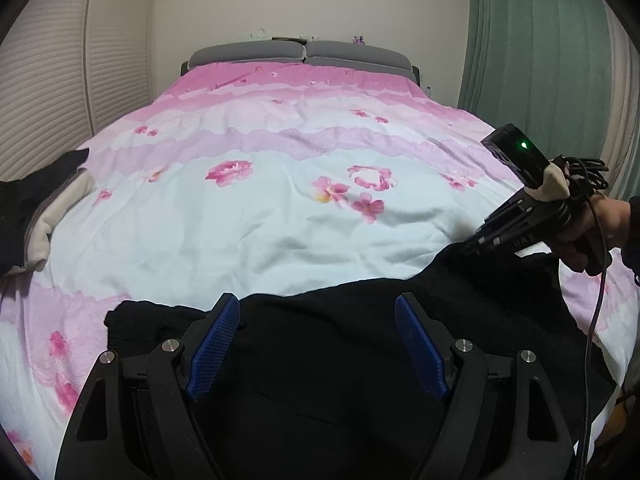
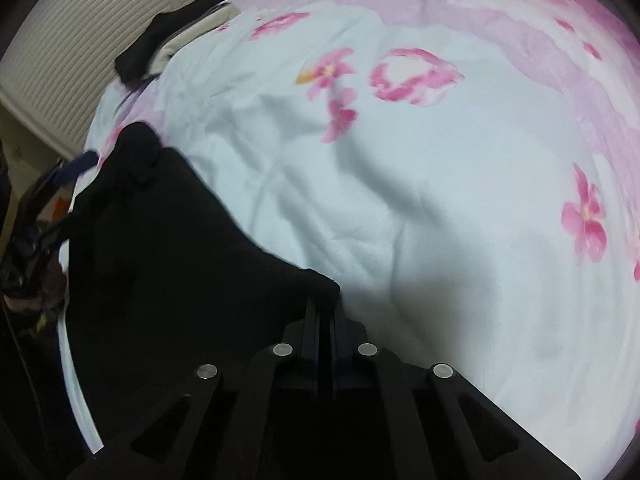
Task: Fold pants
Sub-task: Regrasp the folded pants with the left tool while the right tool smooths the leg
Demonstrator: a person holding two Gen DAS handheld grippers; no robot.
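Black pants (image 1: 320,360) lie across the near edge of the bed on a pink floral duvet (image 1: 280,208). My left gripper (image 1: 318,320) is open, its blue pads (image 1: 214,344) spread just above the pants, holding nothing. My right gripper (image 1: 466,246) is at the right and is shut on a corner of the pants, lifting it slightly. In the right wrist view the shut right gripper (image 2: 326,300) pinches the black pants (image 2: 168,248) at their edge. The left gripper (image 2: 76,168) shows at the far left of that view.
A pile of black and cream clothes (image 1: 28,208) lies at the bed's left edge; it also shows in the right wrist view (image 2: 168,44). A grey headboard (image 1: 300,54) is at the far end. White slatted doors (image 1: 48,100) stand left, a green curtain (image 1: 532,48) right.
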